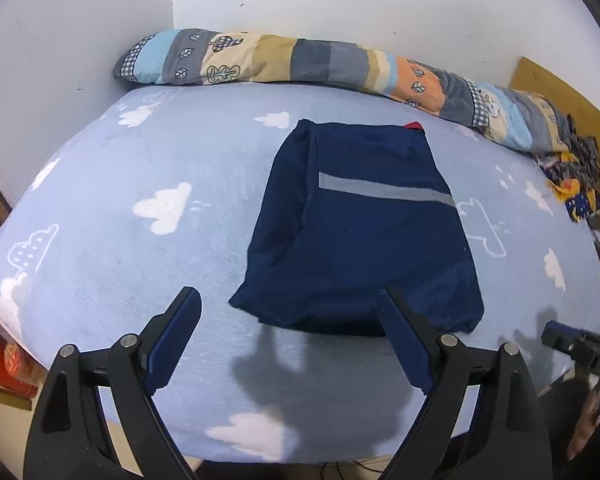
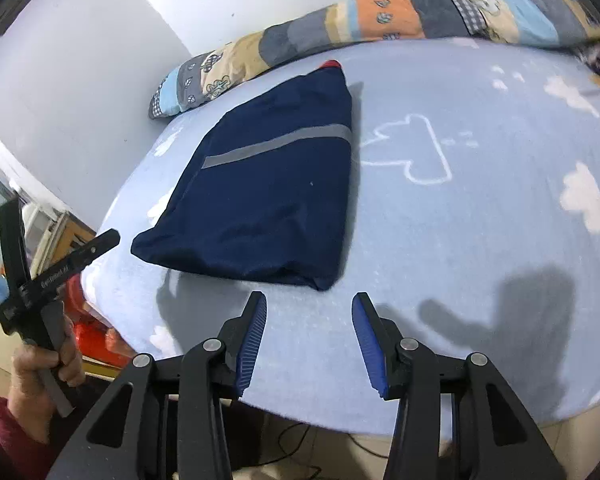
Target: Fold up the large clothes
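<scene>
Only rightward, left tongs beside folded navy garment.

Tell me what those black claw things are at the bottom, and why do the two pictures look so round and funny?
Those claws are grippers, hand-held pinchers a person squeezes, one in each hand. A tiny round-eyed camera sits on each, which bends the picture. One picture looks along the left gripper, the other along the right gripper. In the right one you can even see the person's left hand holding the other tool. Both are open and hold nothing. On the bed sheet with clouds lies a folded dark blue garment with a grey stripe. A colourful rolled quilt lies along the wall.
</scene>
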Available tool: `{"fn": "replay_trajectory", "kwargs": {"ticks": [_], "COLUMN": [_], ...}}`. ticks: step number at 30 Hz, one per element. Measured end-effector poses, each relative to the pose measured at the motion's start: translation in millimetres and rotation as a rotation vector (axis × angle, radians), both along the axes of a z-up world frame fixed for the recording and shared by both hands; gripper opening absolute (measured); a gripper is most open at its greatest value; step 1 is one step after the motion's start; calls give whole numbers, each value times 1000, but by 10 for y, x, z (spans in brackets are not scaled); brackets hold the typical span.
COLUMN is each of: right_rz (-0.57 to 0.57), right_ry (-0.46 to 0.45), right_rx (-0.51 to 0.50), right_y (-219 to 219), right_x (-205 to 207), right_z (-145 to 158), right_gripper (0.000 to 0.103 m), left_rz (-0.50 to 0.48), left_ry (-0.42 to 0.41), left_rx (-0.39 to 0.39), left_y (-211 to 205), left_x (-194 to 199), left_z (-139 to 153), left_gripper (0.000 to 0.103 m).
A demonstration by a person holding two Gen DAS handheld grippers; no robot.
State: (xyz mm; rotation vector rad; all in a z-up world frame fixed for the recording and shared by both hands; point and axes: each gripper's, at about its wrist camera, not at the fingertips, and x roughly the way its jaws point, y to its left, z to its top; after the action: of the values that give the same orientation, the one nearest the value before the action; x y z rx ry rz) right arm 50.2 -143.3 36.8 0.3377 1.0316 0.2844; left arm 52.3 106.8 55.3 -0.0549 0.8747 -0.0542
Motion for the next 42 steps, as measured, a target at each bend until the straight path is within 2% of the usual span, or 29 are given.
{"fn": "replay_trajectory", "kwargs": {"ticks": [2, 4, 7, 10, 14, 18, 21, 24, 28, 30, 33, 38, 42], "right_rz": [-9, -40, -71, -73, -66, -60, -44, -26, -9, -15, 9, 52, 57], "right_ry": [9, 20, 27, 11, 44, 36, 45, 78, 126, 173, 181, 196, 220], "right_rx": [-20, -22, 45, 40, 58, 128, 167, 203, 282, 313, 336, 328, 313], "right_y": [-51, -119, -224, -301, -419, -523, -553, -553, -533, -497, -408, -268, -230], "right_x": [7, 11, 50, 119, 427, 827, 1153, 1420, 1606, 1696, 1775, 1881, 1928], "right_z": [-8, 13, 48, 26, -99, -63, -82, -194, -426, -524, -551, -592, -676], "right_gripper": [51, 54, 56, 66, 66, 66, 71, 72, 72, 72, 72, 72, 72], "left_rz": [-8, 11, 38, 45, 63, 87, 105, 85, 50, 40, 29, -17, -92], "left_ry": [63, 95, 105, 113, 152, 180, 195, 246, 293, 336, 353, 398, 470], "left_rx": [-127, -199, -236, -271, -280, -333, -385, -442, -577, -595, -528, -489, -547], "left_y": [143, 253, 373, 449, 522, 651, 708, 711, 741, 739, 704, 616, 522], "left_x": [108, 224, 389, 567, 738, 916, 1133, 1401, 1656, 1737, 1814, 1941, 2031], "left_z": [-88, -145, -172, -204, -311, -381, -404, -494, -689, -754, -762, -877, -1041], "left_gripper": [91, 91, 91, 91, 90, 91, 91, 91, 91, 91, 91, 91, 91]}}
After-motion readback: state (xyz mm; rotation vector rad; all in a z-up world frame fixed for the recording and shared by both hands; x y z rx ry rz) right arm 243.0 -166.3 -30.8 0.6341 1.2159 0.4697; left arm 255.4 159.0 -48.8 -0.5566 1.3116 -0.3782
